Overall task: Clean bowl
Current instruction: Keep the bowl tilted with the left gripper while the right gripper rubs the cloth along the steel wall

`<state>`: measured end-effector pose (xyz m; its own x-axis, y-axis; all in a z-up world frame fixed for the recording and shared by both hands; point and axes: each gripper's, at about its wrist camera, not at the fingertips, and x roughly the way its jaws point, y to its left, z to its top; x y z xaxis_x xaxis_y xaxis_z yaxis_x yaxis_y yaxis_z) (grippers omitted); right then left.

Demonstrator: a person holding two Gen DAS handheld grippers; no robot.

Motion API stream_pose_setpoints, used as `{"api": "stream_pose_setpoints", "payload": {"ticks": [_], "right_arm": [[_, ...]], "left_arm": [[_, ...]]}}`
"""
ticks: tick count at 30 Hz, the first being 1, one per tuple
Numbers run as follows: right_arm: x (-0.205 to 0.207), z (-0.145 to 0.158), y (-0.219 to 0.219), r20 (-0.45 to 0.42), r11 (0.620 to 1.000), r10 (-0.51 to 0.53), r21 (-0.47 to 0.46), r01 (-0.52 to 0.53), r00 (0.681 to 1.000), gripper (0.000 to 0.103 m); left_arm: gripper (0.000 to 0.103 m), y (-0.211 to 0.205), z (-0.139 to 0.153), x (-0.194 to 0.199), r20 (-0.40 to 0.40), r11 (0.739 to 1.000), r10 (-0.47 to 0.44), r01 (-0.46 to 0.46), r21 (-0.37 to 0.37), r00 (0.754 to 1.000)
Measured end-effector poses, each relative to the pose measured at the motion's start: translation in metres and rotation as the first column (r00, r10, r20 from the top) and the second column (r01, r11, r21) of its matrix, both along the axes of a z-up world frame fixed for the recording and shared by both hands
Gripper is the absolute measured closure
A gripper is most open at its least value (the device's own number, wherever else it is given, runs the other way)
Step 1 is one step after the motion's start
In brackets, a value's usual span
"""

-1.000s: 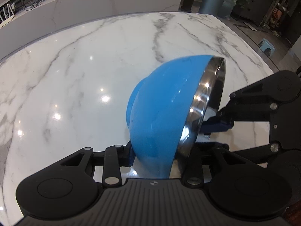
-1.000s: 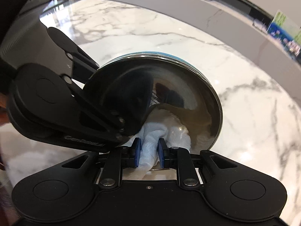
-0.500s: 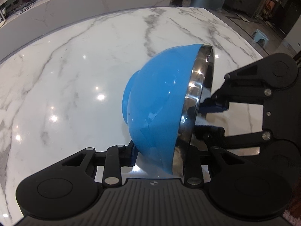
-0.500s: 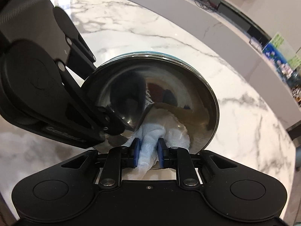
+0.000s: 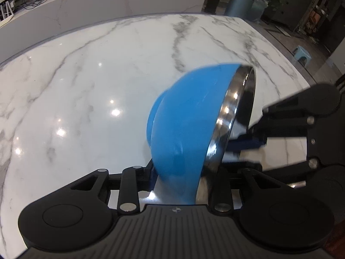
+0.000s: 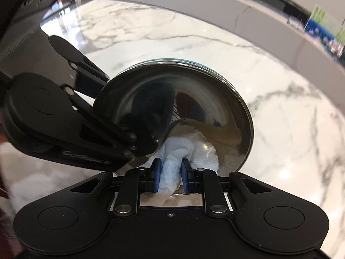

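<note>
**Left wrist view: bowl clamped on edge, cloth working inside**

Left wrist camera, nearest first: the left gripper [image 5: 179,178] is clenched on the wall of the bowl [image 5: 189,125], one finger against the blue outside, the other on the steel side at the rim. Its jaws have eased slightly apart in the last half second, with the bowl wall between them and held as before. Compared with a second ago the bowl sits in almost the same tilt, standing on edge with its mouth turned to the right; half a second ago it stood a little steeper and nearer the middle of the frame. The right gripper [image 5: 248,149] reaches into that mouth from the right, blurred, much as it did earlier.

From the right wrist camera, the right gripper [image 6: 171,173] is pinched tight on a white cloth [image 6: 189,153], its blue pads [image 6: 157,173] pressing the fold from both sides, the same hold as in both earlier frames. The cloth bunches against the lower part of the bowl's [image 6: 204,99] shiny steel interior, just beyond the fingertips. The left gripper [image 6: 138,149] bites the bowl's lower left rim, beside the cloth.

Beyond the bowl spreads the marble table [image 5: 97,82], glossy with light spots. Further off, a bin [image 5: 241,2] and a small blue stool [image 5: 301,52] stand on the floor.
</note>
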<state>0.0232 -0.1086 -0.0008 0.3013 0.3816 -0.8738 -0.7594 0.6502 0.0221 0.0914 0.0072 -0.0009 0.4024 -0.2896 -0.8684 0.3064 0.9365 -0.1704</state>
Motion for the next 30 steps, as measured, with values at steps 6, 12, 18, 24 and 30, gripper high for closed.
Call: {"api": "stream_pose_setpoints", "payload": {"ticks": [6,12,18,24,30], "right_arm": [[-0.013,0.001,-0.001,0.042,0.999,0.036,-0.029,-0.034,0.998,0.085],[-0.004,-0.005,0.005,0.165,0.99,0.091,-0.121,-0.071,0.982,0.086],[-0.009,-0.008,0.005,0.237,0.98,0.11,-0.188,-0.066,0.965,0.086],[0.004,-0.006,0.002,0.155,0.992,0.039,-0.121,-0.02,0.987,0.085],[0.009,0.001,-0.004,0.043,0.999,0.005,-0.038,-0.003,0.999,0.085]], "left_arm": [[0.076,-0.004,0.001,-0.001,0.013,0.999,-0.035,0.034,0.04,0.999],[0.075,-0.005,0.0,-0.002,0.003,0.997,-0.061,0.061,0.049,0.998],[0.078,-0.005,0.001,-0.002,-0.001,0.997,-0.07,0.07,0.027,0.998],[0.078,-0.003,0.0,-0.001,-0.007,0.999,-0.046,0.046,-0.005,0.999],[0.076,0.0,0.0,0.0,-0.012,1.0,-0.02,0.02,-0.022,1.0]]}}
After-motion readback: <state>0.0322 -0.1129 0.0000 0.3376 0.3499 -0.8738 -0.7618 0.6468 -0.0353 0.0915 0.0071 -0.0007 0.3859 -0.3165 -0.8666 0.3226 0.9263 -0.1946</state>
